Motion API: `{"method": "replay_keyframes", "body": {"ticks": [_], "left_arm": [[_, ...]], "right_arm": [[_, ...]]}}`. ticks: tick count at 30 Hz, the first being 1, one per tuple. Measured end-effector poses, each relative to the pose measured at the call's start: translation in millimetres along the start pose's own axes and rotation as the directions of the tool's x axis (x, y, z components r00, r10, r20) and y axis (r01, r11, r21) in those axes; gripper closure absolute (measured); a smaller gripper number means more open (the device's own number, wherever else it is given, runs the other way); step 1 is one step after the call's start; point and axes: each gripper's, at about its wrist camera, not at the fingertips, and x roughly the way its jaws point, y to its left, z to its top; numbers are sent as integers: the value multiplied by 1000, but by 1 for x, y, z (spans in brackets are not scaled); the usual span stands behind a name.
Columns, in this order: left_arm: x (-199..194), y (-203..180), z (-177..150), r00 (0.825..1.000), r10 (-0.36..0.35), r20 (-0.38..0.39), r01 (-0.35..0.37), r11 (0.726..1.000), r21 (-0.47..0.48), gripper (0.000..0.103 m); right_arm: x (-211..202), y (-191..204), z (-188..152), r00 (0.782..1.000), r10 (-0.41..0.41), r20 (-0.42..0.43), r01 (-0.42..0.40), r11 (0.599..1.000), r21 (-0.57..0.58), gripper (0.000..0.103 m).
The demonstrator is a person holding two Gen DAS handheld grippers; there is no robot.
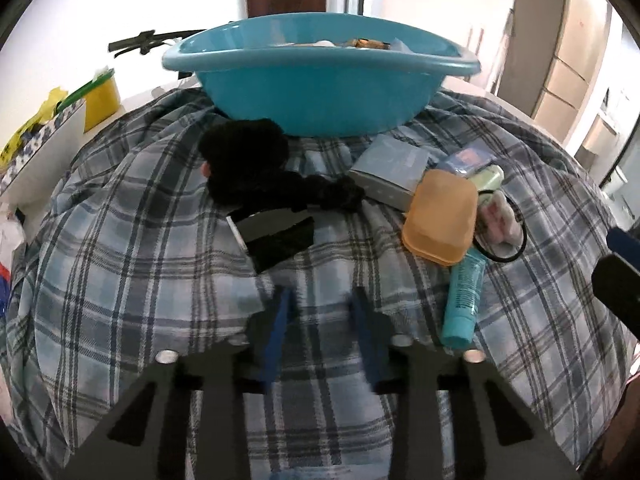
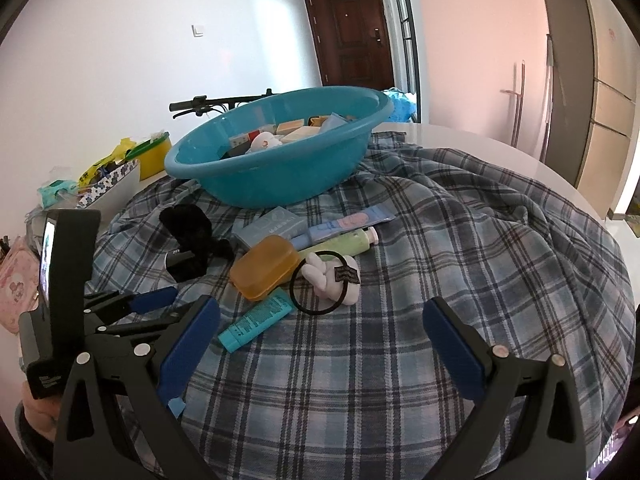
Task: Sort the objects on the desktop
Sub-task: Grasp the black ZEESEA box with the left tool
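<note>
A blue-and-grey plaid cloth covers the round white surface. The left tongs hover narrow and empty over bare cloth; the right tongs gape wide, empty. Beyond lie a turquoise tube, an orange translucent soap box and a blue plastic basin holding sorted items.

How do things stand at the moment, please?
Left gripper slightly open, empty. Right gripper wide open, empty. Teal tube nearest, blue basin beyond. No obstruction seen.

Teal basin; blue-grey plaid cloth; orange soap box; black scrunchie.
</note>
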Motion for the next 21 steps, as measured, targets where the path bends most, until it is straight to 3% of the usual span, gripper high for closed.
{"method": "replay_keyframes", "body": {"ticks": [2, 5, 11, 21], "left_arm": [[-2, 7, 0, 999, -41, -4, 41, 999, -35, 91], [-8, 16, -1, 995, -102, -1, 102, 992, -76, 94], [-30, 14, -6, 995, -74, 62, 76, 997, -33, 95], [-21, 20, -11, 997, -74, 27, 75, 995, -63, 95]], "right_arm": [[-1, -2, 0, 1000, -4, 1, 4, 1000, 3, 2], [-1, -4, 0, 1000, -9, 0, 9, 1000, 8, 2], [0, -6, 1, 1000, -12, -3, 12, 1000, 11, 2], [0, -1, 0, 1000, -7, -3, 7, 1000, -2, 2]]}}
